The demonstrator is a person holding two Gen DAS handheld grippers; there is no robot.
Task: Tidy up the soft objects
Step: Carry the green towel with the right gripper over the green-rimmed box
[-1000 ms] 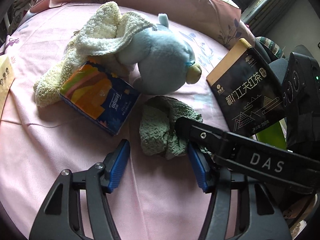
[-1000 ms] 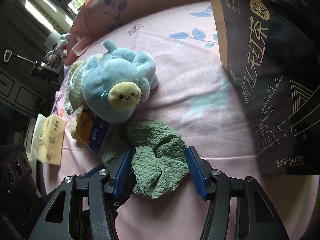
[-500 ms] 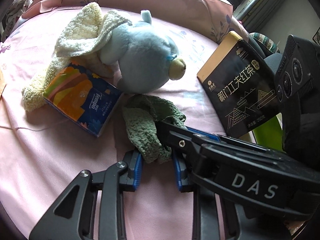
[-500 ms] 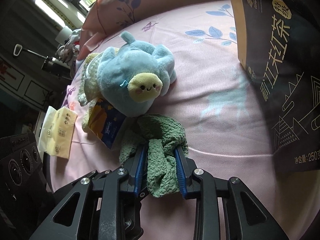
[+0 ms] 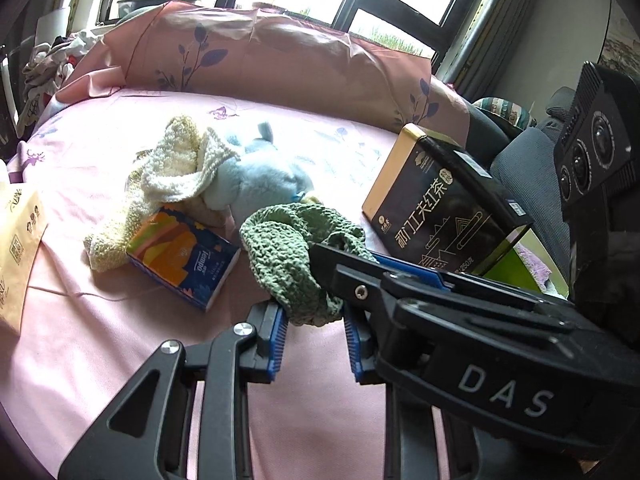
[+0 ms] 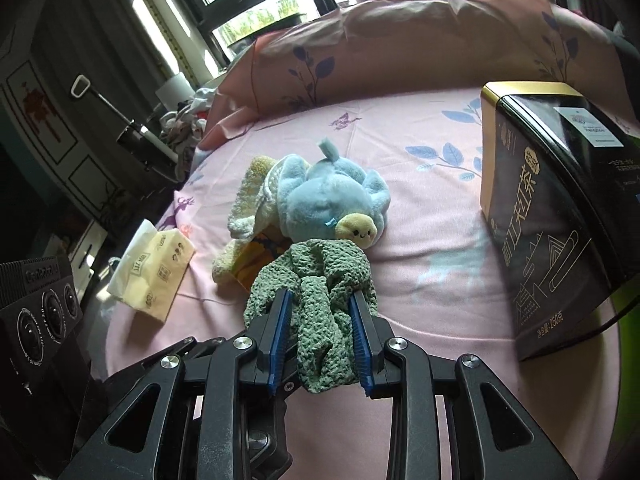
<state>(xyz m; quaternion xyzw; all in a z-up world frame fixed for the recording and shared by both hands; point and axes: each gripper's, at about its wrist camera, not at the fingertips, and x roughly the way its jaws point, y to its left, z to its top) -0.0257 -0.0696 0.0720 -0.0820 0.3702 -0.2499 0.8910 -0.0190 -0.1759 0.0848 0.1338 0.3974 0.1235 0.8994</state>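
Green knit cloth [image 5: 288, 248]: waffle-textured, crumpled into a loose bunch, its lower end pinched between blue pads, upper folds bulging out above them. In the right wrist view the cloth [image 6: 320, 292] hangs in bunched folds and hides the lower edge of the plush toy behind it.

Plush toy [image 6: 328, 204]: pale blue, round body, small yellow smiling face, one little ear sticking up; lies on its side on the pink bedsheet [image 6: 420, 168].

Cream towel [image 5: 176, 164]: fluffy, rumpled, draped against the toy's back, one long end trailing toward the near edge of the sheet.
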